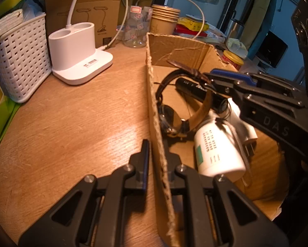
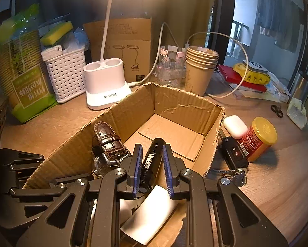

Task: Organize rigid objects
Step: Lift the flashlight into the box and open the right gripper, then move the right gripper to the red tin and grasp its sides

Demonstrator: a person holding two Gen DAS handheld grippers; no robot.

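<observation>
Cardboard box point(image 2: 186, 107) on the wooden desk point(image 2: 277, 185) takes the items; the left gripper point(image 1: 156, 160) is clenched on its near wall, steadying it. Inside, the right gripper point(image 2: 152, 158) is grasping a black flashlight point(image 2: 151, 160), low above the box floor, beside a leather-strapped watch point(image 2: 109, 144) and over a white bottle point(image 2: 149, 214). Best to lower it onto bare cardboard ahead, then release. Open floor lies toward the far wall; torn edges crowd the right side.

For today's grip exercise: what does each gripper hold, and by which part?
The left gripper clamps the cardboard box by its side wall. The right gripper holds the black flashlight around its barrel.
</observation>
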